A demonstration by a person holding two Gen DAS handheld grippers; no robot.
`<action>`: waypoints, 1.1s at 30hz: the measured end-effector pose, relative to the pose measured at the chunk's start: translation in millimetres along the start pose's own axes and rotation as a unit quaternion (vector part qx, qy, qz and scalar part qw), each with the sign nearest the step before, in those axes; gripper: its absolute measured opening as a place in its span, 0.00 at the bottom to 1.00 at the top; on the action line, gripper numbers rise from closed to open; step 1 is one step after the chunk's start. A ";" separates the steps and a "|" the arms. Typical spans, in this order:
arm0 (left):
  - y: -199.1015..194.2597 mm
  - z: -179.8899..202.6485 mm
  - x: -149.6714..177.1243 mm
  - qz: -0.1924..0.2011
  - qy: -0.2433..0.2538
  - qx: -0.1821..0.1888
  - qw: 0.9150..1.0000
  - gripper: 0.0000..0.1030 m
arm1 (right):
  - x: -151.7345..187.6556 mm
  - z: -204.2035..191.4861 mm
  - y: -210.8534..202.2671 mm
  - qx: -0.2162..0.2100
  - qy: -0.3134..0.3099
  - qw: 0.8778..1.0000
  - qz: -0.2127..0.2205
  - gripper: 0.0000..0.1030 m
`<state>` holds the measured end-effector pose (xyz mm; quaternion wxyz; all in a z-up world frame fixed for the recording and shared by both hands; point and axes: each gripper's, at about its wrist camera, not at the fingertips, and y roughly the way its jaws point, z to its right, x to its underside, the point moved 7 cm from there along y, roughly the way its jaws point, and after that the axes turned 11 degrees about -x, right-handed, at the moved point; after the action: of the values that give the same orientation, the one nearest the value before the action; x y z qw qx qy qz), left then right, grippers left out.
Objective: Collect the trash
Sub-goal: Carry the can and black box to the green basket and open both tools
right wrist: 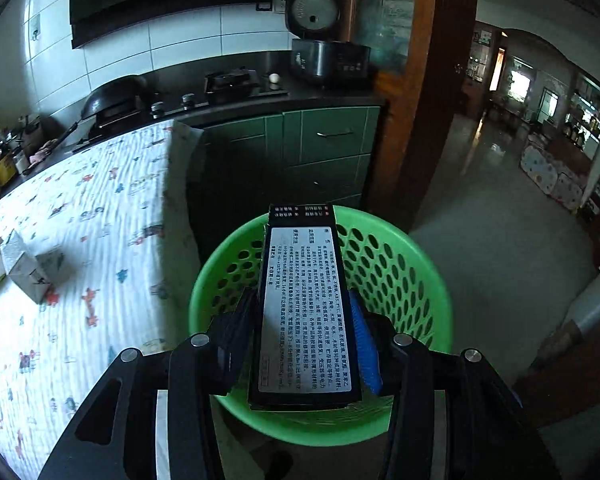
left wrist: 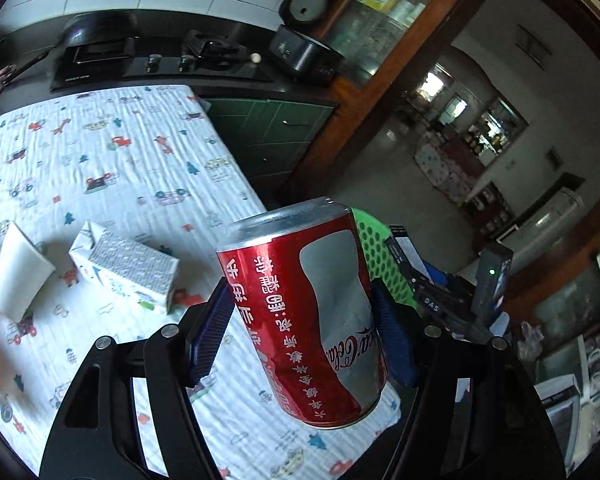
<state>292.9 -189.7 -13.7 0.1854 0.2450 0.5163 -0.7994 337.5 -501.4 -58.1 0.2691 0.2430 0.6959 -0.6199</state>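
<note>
While a paper carton (left wrist: 128, 276) is left on the worktop (left wrist: 100, 168) left of the jaws, a red can (left wrist: 312, 320) is clamped by the left gripper (left wrist: 300, 328), and a black box (right wrist: 304, 312) is gripped by the right gripper (right wrist: 296, 344) above the green basket (right wrist: 412, 280).

A red cola can (left wrist: 320, 316) with a silver bottle shape and white lettering hangs tilted, upside down, above the edge of the surface. A long black box (right wrist: 306, 304) with a white printed label hangs lengthwise over the green perforated basket (right wrist: 404, 280) on the floor.
</note>
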 end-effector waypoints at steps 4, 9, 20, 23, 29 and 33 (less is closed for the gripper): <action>22.9 30.5 -7.0 -0.010 0.022 0.007 1.000 0.65 | 2.5 26.2 12.6 0.003 0.031 1.000 0.003 0.51; 47.4 69.1 -16.5 -0.018 0.055 0.019 0.998 0.65 | 9.0 35.1 6.8 0.002 0.034 0.999 0.013 0.57; 114.9 127.4 -23.8 -0.059 0.089 0.028 0.994 0.65 | 29.7 39.5 -40.0 0.005 0.019 0.999 0.033 0.65; 134.1 139.9 -24.1 -0.070 0.098 0.029 0.992 0.65 | 35.9 40.5 -48.1 0.006 0.021 0.999 0.033 0.67; 169.8 164.5 -27.6 -0.091 0.112 0.027 0.989 0.66 | 46.5 41.4 -60.0 0.004 0.022 0.999 0.039 0.70; 186.7 175.5 -27.3 -0.103 0.112 0.021 0.988 0.69 | 52.7 40.2 -64.2 0.001 0.024 0.999 0.040 0.71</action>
<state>382.5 -423.6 -74.1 0.0381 0.2821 0.5394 -0.7925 258.5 -548.4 -50.2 0.2771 0.2855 0.6912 -0.6033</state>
